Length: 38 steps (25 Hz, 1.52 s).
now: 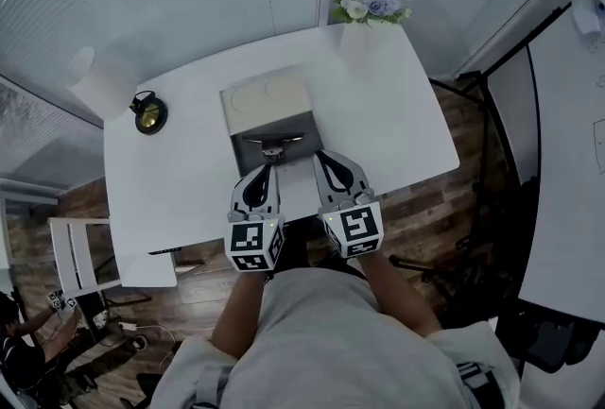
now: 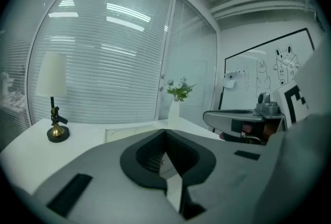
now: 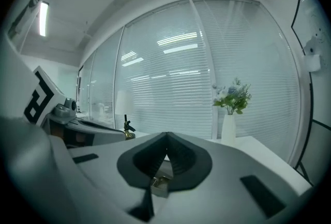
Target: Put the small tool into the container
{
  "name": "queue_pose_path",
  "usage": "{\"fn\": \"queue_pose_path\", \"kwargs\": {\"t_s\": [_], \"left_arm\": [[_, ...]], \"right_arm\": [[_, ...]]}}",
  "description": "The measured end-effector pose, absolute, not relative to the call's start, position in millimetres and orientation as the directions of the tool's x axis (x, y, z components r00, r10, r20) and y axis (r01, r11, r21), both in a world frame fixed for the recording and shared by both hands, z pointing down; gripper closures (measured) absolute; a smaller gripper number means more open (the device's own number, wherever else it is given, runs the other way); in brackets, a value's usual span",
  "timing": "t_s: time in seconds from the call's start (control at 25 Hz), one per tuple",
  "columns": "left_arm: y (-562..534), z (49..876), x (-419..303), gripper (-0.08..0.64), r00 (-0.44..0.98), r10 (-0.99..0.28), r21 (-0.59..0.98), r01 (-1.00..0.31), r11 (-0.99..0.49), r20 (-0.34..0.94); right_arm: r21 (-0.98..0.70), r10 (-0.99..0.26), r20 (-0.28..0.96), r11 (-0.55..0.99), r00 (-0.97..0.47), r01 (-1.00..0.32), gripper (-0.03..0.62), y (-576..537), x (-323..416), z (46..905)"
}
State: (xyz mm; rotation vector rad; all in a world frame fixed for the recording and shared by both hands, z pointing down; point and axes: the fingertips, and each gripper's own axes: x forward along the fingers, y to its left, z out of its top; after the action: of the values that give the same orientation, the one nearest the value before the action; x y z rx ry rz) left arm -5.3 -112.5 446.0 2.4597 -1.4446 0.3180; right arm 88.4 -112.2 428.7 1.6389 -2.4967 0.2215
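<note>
A beige flat container (image 1: 267, 98) lies in the middle of the white table (image 1: 397, 124). Its dark grey part (image 1: 248, 152) adjoins it on the near side. On the grey part rests a small dark tool (image 1: 274, 150). My left gripper (image 1: 268, 169) and right gripper (image 1: 319, 157) hang side by side above the table's near edge, tips toward the tool. In the left gripper view the left gripper (image 2: 165, 132) has its jaws met, nothing between them. The right gripper (image 3: 166, 137) is shut too; a small grey and brass bit shows through the gap below its tips.
A lamp with a white shade (image 1: 102, 79) and brass base (image 1: 149, 117) stands at the table's left. A white vase of flowers (image 1: 371, 15) stands at the far right corner. A white chair (image 1: 77, 256) is at the left, a whiteboard (image 2: 269, 70) to the right.
</note>
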Motion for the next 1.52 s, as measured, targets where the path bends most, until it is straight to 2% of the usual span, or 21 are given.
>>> {"fn": "queue_pose_path", "kwargs": {"t_s": [0.16,0.44,0.84,1.52], "left_arm": [[-102.4,417.4,0.8,0.538,0.456,-0.853,0.047,-0.887,-0.46,0.254],[-96.4,364.8,5.5,0.538,0.446,-0.885,0.056,-0.895,-0.443,0.134],[-97.0,323.8,-10.8,0.538,0.393,-0.919,0.032,-0.92,-0.392,0.035],[-102.9,321.5,-5.2,0.538,0.397,-0.917,0.029,-0.918,-0.396,0.028]], "right_arm": [[0.008,-0.917,0.135,0.379,-0.375,-0.925,0.568,-102.1,105.4,397.2],[0.125,-0.929,-0.016,0.365,-0.37,-0.922,0.568,-97.8,126.9,335.2],[0.123,-0.928,-0.056,0.359,-0.368,-0.925,0.568,-96.0,134.2,305.4],[0.134,-0.925,-0.056,0.366,-0.376,-0.921,0.568,-101.2,134.7,302.9]]}}
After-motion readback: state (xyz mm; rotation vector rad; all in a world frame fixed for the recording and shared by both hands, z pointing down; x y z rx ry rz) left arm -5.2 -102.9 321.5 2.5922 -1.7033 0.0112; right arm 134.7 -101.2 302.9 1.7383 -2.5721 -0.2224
